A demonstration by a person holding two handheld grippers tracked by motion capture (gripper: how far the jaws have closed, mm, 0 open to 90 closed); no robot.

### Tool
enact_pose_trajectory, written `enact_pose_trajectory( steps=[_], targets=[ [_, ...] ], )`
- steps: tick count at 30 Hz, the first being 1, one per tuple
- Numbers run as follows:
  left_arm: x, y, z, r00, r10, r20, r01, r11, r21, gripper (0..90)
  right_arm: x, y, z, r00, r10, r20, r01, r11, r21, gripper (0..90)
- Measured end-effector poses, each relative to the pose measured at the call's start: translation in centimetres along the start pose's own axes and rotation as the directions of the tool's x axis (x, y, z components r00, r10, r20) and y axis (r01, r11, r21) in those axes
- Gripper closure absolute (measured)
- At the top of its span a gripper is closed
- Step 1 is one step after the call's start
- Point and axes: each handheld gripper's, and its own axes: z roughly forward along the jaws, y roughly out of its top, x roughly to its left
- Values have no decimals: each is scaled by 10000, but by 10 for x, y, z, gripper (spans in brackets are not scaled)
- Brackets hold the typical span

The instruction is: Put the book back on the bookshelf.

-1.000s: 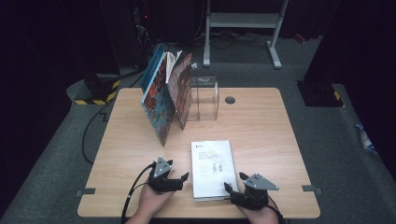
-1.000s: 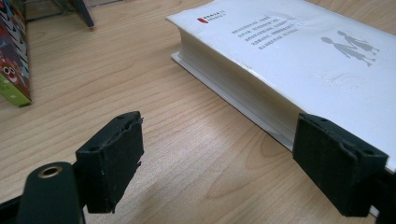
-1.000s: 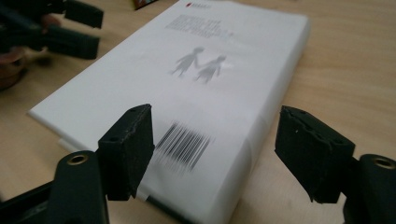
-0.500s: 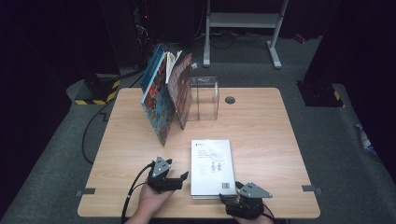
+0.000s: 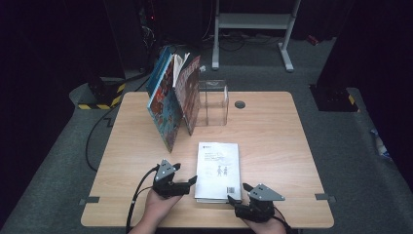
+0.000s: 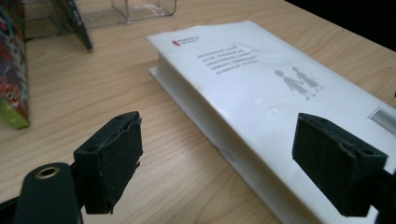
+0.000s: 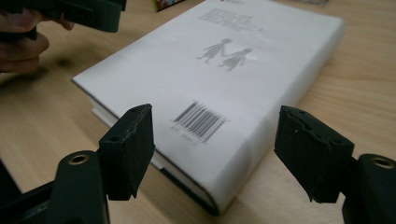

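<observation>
A white hardback book [image 5: 217, 165] lies flat on the wooden table [image 5: 277, 141], back cover up, with a barcode [image 7: 198, 121] near its front end. My left gripper [image 5: 191, 183] sits at the book's left long edge, open, with that edge [image 6: 219, 135] ahead between the pads. My right gripper [image 5: 238, 193] is at the book's front right corner. In the right gripper view that corner [image 7: 224, 186] lies between the open jaws [image 7: 219, 154], which have just been closing; the pads [image 7: 128, 149] stand clear of it. The left gripper [image 7: 88, 11] shows across the book.
Several colourful books [image 5: 171, 100] lean upright at the back left, beside a clear acrylic holder [image 5: 213, 102]. A round cable hole [image 5: 239, 104] is behind them. A black cable [image 5: 136, 200] trails off the front edge. Bare tabletop lies to the right.
The right gripper has shifted only slightly by the book's front right corner. The left gripper and the book have stayed put.
</observation>
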Motion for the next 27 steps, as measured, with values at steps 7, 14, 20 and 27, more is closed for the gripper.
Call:
enact_pose_trajectory(
  steps=[7,14,20,27],
  targets=[
    [-6,14,32,9984,-224,526,207,9993,326,163,-24,15,16,9951,618,774,-603,9979,-215,288],
    [-9,11,50,9944,-513,927,439,9958,807,158,-20,8,20,9966,695,441,-672,9964,-513,286],
    [-7,7,53,9908,-849,1057,748,9926,955,154,-17,2,26,9970,690,342,-684,9975,-200,273],
    [-10,7,56,9881,-908,1238,783,9916,1026,152,-12,2,28,9976,648,244,-644,9978,-184,267]
  ],
)
